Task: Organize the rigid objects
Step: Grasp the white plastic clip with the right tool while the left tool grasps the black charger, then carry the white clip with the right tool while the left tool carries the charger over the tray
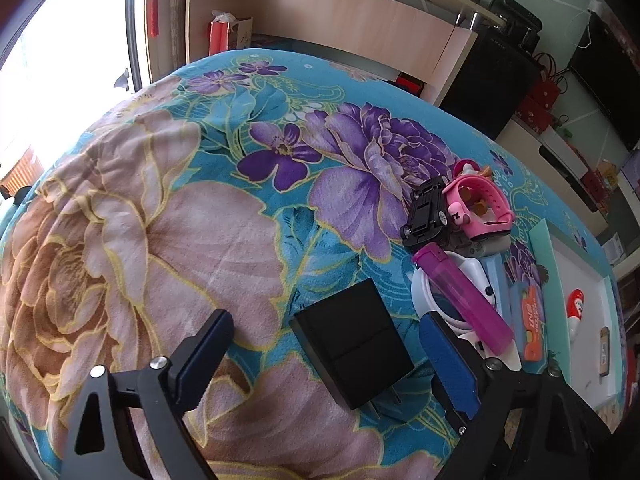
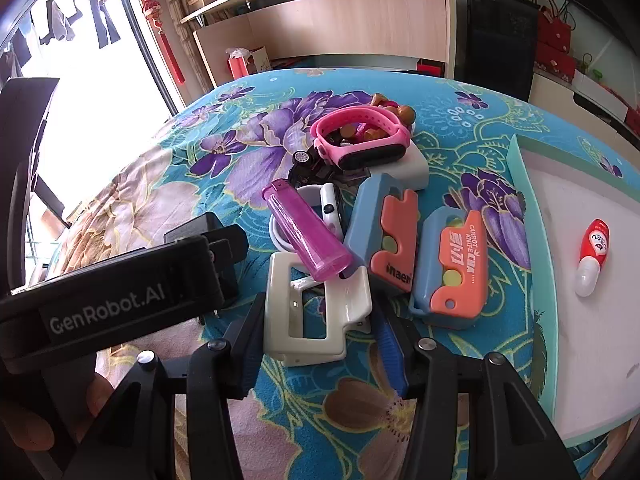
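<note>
Left gripper [image 1: 324, 360]: jaws spread wide, one black charger block [image 1: 351, 350] lying between them on the cloth, neither pad touching it. Right gripper [image 2: 320, 344]: blue pads close on either side of one white clip-like frame [image 2: 312, 316], left pad at its edge; whether the right pad presses it, cannot tell. Pile count, left to right in the right wrist view: one purple lighter [image 2: 306, 234] lying across one white ring-shaped gadget [image 2: 328, 212]; one black toy car [image 2: 310, 164]; one pink watch [image 2: 360, 138] with small brown figures inside its band, resting on a white box [image 2: 416, 168]; two blue-and-orange carrot knives [image 2: 384, 232] [image 2: 452, 268] side by side. Farther right, a white tray with a teal rim [image 2: 524, 216] holds one red-and-white correction-tape dispenser [image 2: 592, 256]. Surface: a floral blanket [image 1: 200, 200], teal with purple and beige blooms. Room: bright window at left, a wooden desk with a shelf [image 1: 340, 20] behind, a black cabinet [image 1: 492, 80] at right.
</note>
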Demonstrator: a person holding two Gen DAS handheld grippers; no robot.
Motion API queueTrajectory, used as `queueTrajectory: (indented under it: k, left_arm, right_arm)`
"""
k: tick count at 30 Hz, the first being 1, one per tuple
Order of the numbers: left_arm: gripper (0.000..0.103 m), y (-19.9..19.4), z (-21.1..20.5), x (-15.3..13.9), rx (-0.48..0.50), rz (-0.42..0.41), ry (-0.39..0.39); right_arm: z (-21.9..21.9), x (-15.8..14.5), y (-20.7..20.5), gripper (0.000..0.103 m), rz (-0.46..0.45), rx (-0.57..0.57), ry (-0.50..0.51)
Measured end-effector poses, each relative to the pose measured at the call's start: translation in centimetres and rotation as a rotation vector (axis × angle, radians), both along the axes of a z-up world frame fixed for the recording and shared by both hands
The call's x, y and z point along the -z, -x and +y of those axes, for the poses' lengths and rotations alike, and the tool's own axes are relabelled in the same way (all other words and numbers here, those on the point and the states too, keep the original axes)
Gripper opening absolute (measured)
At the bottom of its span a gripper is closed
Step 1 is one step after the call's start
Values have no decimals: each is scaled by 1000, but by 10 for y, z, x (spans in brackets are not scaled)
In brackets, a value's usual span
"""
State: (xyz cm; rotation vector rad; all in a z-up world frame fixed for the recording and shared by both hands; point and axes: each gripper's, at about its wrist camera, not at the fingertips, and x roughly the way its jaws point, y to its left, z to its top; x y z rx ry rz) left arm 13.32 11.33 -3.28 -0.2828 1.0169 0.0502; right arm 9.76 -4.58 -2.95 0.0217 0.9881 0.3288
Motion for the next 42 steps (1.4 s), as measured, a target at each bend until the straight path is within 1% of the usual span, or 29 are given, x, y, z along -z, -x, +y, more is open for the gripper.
queueTrajectory:
  k: [4, 9, 12, 14, 16, 24, 25, 26, 29, 35, 42]
  left_arm:
    - [89, 0, -1, 2, 5, 13, -32]
    - [82, 2, 4, 1, -1, 14, -27]
    - [70, 3, 8, 2, -14, 18, -30]
    - [59, 4, 10, 3, -26, 25, -44]
    - [55, 5, 12, 4, -34, 26, -50]
    - [52, 5, 10, 6, -28, 16, -82]
    - [49, 4, 10, 6, -27, 16, -91]
    - [44, 4, 10, 5, -29, 15, -98]
    - [44, 5, 14, 5, -34, 11, -80]
    - [44, 9, 17, -1, -46, -4, -84]
    - [44, 17, 19, -24, -59, -67, -92]
  right_arm:
    - [0, 1, 0, 52, 2, 1, 5]
    - [0, 1, 0, 52, 3, 2, 2]
    - [0, 1, -1, 52, 3, 3, 4]
    - [-1, 2, -1, 52, 3, 4, 6]
    - [-1, 2, -1, 52, 3, 5, 6]
    - [1, 4, -2, 52, -7, 6, 26]
    - [2, 5, -2, 52, -8, 6, 30]
    - [2, 5, -1, 51, -11, 5, 34]
    - [2, 4, -1, 49, -16, 5, 39]
    - [-1, 0, 0, 49, -19, 4, 19]
    - [-8, -19, 6, 49, -40, -3, -35]
